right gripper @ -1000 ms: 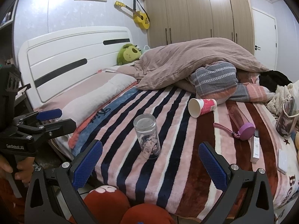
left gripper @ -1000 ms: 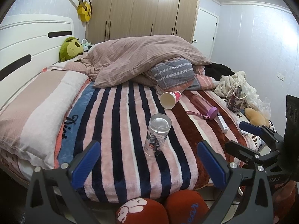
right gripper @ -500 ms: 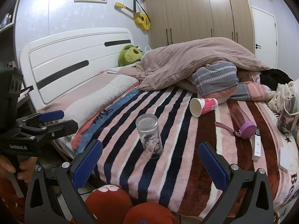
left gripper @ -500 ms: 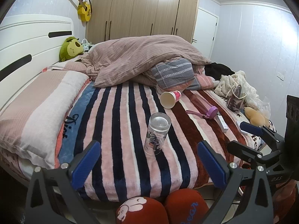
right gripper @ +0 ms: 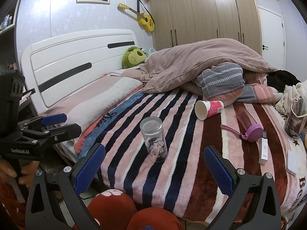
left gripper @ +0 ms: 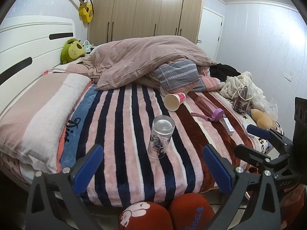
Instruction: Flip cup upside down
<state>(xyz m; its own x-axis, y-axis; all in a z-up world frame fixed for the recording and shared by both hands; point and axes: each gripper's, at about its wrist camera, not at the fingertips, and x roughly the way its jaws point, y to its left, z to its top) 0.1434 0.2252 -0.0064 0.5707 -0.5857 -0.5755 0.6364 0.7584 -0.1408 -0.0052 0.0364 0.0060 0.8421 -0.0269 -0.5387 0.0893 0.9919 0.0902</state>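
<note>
While both grippers hang back at the near edge of the bed, the clear glass cup point(left gripper: 161, 136) stands upright on the striped blanket point(left gripper: 122, 126), held by nothing. Seen from the left wrist, the left gripper point(left gripper: 153, 165) has its blue pads spread wide, and the cup sits at twelve o'clock from the gap, a little beyond the fingertips. From the right wrist, the right gripper point(right gripper: 154, 167) is likewise spread wide with nothing between its pads, and the cup point(right gripper: 153, 139) stands at twelve o'clock just ahead. A paper cup point(left gripper: 174, 101) lies on its side at one o'clock from the glass, well apart. A purple-capped bottle point(left gripper: 210, 108) lies at two o'clock. Two red slippers point(left gripper: 165, 213) show at six o'clock below the bed edge.
</note>
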